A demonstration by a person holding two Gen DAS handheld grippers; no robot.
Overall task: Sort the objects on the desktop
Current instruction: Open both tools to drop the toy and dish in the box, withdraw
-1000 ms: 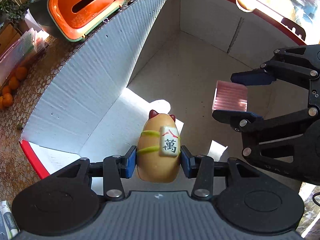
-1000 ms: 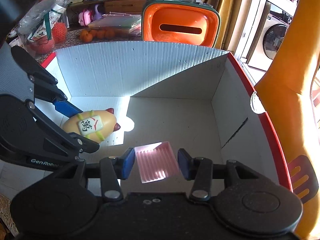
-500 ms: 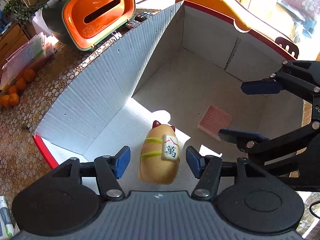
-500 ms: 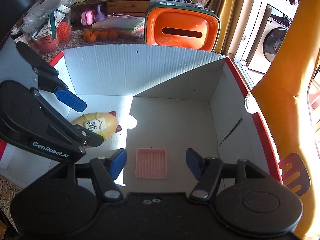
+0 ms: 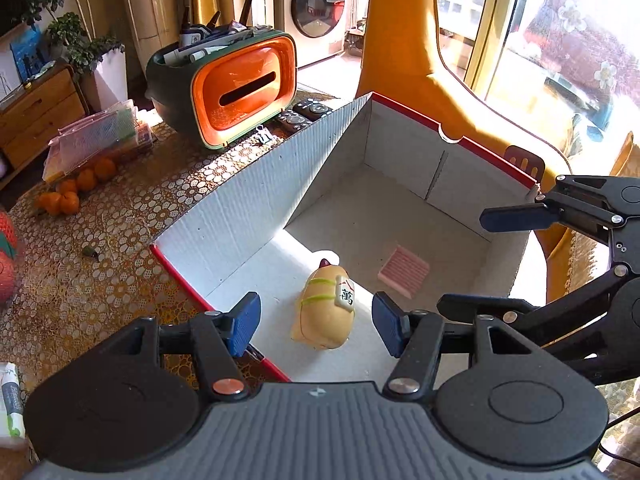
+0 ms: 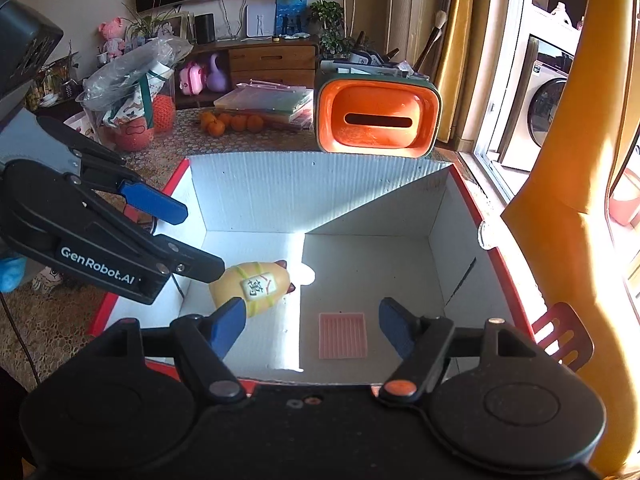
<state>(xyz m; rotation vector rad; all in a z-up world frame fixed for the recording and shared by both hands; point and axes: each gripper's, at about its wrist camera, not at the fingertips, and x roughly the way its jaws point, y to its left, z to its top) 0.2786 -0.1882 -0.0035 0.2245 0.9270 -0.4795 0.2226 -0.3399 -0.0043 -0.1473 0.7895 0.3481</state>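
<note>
A yellow toy with green bands and a mahjong tile lies on the floor of the white cardboard box; it also shows in the right wrist view. A pink ribbed pad lies flat on the box floor beside it, and shows in the right wrist view. My left gripper is open and empty, raised above the toy at the box's near edge. My right gripper is open and empty, raised above the pad. The box has red outer edges.
An orange and green tissue holder stands behind the box, with remote controls beside it. Oranges and a plastic case lie on the patterned tablecloth at left. A yellow chair stands right of the box.
Both grippers opened: the left let go of the toy and the right let go of the pink pad. Both then rose up and back out of the box.
</note>
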